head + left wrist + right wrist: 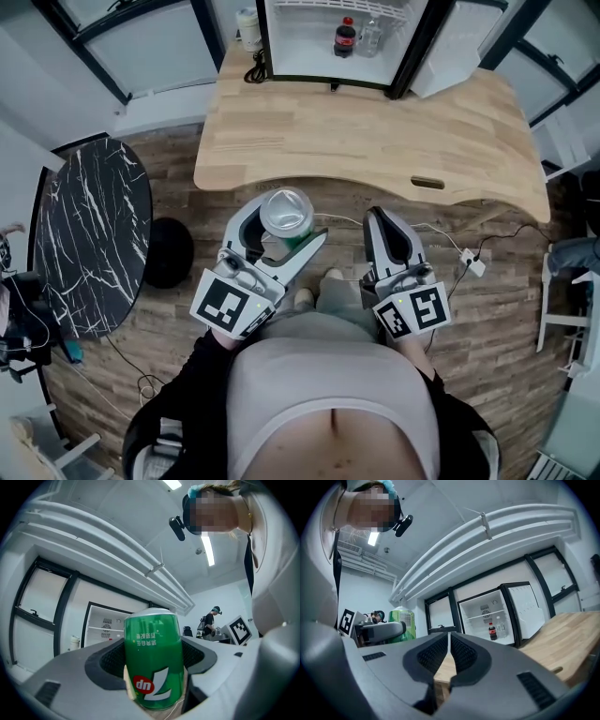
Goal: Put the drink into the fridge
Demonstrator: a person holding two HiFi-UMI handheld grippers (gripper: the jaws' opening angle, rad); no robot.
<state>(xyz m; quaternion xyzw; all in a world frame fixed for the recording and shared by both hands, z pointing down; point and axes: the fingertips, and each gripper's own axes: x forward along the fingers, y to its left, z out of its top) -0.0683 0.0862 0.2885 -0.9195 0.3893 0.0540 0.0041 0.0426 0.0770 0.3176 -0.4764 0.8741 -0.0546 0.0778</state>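
A green 7up can (286, 217) (152, 660) is clamped between the jaws of my left gripper (281, 234) (152, 667), held close to the person's body, short of the wooden table. My right gripper (386, 234) (449, 656) is beside it, shut with nothing between its jaws. The can (403, 623) also shows at the left in the right gripper view. The small fridge (342, 42) (492, 620) stands open at the table's far edge. Inside are a cola bottle (345, 37) (492, 631) and a clear bottle (370, 37).
The wooden table (375, 131) lies between me and the fridge, its door (450, 42) swung open to the right. A white jar (248, 28) stands left of the fridge. A black marble round table (89, 230) is at the left. Cables and a plug (473, 264) lie on the floor.
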